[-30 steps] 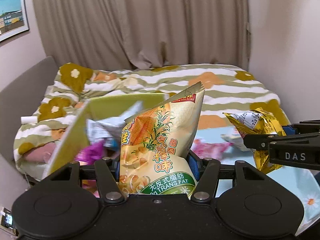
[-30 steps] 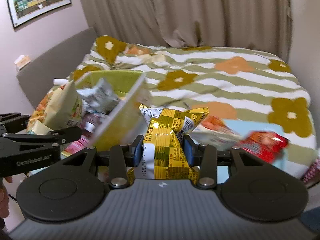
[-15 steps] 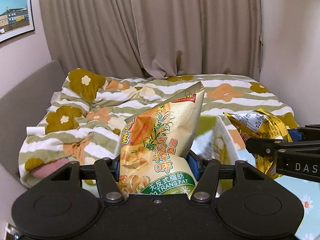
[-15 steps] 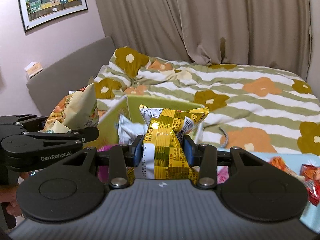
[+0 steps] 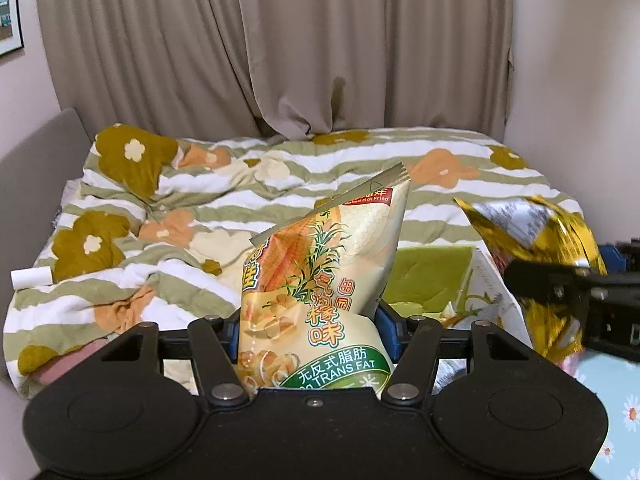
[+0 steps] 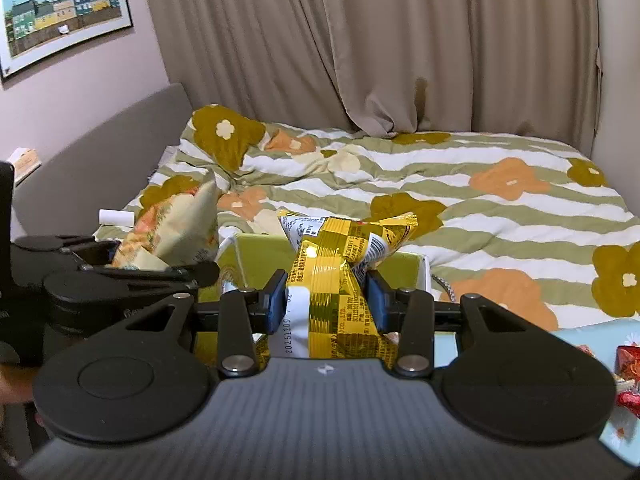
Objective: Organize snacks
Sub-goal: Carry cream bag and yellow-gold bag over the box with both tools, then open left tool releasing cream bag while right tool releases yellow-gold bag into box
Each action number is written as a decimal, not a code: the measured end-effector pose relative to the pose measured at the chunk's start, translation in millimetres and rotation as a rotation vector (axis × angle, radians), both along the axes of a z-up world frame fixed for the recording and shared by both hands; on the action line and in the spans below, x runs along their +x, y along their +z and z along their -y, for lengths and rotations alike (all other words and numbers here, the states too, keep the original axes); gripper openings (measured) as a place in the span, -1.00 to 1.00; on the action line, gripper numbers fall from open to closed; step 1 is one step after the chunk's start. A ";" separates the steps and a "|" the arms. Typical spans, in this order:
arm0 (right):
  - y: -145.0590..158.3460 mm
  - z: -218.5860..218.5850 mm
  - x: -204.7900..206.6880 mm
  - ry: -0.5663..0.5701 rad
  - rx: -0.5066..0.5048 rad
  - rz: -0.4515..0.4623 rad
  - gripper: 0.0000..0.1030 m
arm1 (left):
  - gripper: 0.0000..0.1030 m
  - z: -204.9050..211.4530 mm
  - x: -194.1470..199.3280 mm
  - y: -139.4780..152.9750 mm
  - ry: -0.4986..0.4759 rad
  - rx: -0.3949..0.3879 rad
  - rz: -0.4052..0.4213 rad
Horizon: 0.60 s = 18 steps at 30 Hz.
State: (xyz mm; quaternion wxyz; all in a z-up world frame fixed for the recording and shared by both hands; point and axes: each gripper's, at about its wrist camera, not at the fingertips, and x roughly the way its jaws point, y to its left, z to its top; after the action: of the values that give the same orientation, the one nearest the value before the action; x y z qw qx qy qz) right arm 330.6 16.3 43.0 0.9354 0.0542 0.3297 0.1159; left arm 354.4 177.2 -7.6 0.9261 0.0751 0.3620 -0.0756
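My left gripper is shut on a cream and orange snack bag printed with "TRANS FAT", held upright. My right gripper is shut on a gold foil snack bag, also upright. A box with a yellow-green inside sits just behind and right of the left bag; in the right wrist view the box lies directly behind the gold bag. The gold bag shows at the right of the left wrist view, and the cream bag at the left of the right wrist view.
A bed with a striped flowered duvet fills the background, curtains behind it. A grey headboard runs on the left. Red snack packets lie on a light blue daisy cloth at the right. A small white roll lies at the bed's left edge.
Both grippers rose and tilted up with their bags still held. The box slid lower and to the right in the left view, and now sits centred behind the gold bag in the right view.
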 end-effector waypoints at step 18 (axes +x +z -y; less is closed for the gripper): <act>-12.6 -8.4 56.0 0.042 -0.001 -0.062 0.11 | 0.99 -14.0 -5.6 -2.9 0.092 0.004 -0.028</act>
State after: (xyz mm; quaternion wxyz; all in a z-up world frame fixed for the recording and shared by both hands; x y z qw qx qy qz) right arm 386.6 24.7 30.5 0.9220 0.0502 0.3599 0.1338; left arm 348.8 191.2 -10.5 0.9233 0.0589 0.3781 -0.0332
